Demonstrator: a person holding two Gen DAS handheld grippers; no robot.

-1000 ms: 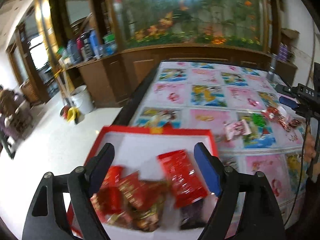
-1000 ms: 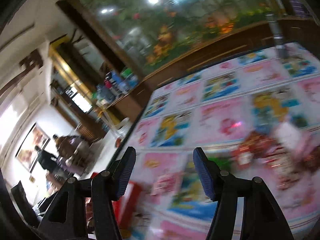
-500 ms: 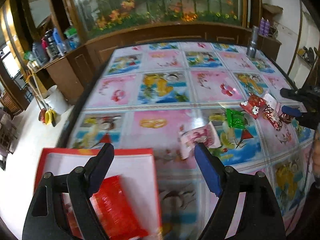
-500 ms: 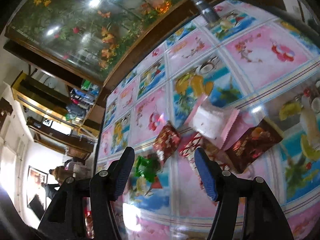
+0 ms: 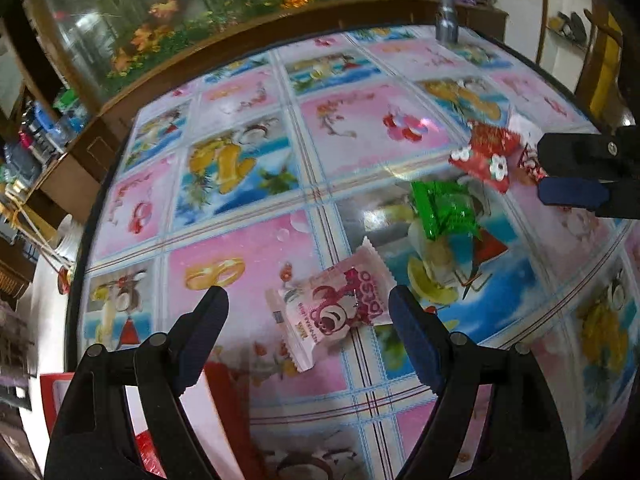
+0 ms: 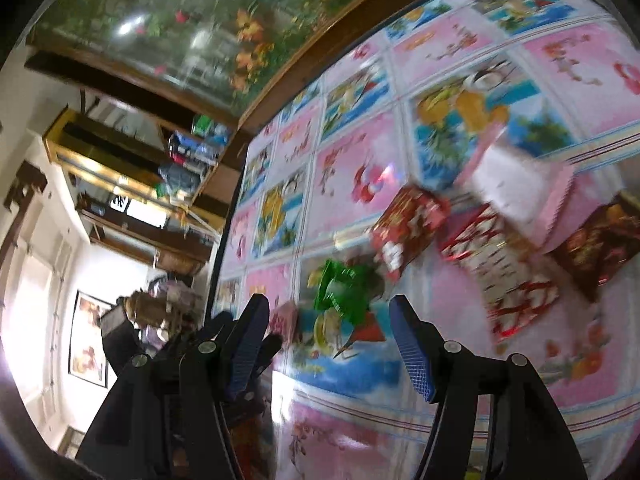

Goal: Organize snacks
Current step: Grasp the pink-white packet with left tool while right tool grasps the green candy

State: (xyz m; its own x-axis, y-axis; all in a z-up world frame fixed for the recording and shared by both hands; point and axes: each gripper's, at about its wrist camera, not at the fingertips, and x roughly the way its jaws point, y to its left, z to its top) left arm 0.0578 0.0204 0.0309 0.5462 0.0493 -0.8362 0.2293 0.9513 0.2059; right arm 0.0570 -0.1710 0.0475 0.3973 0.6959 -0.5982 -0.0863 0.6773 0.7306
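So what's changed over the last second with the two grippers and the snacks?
The left gripper swung away from the red box, where it hung over the packets, out over the table, and now frames the pink bear packet. The right gripper came down toward the loose pile and now lines up on the green packet. Neither took hold of anything; both stayed open, and the snacks lie where they were.

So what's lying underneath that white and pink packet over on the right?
The white and pink packet rests partly on a red-and-white patterned snack packet, and its edge meets a dark brown one. How far those run beneath it, or whether anything else hides there, is covered and blurred.
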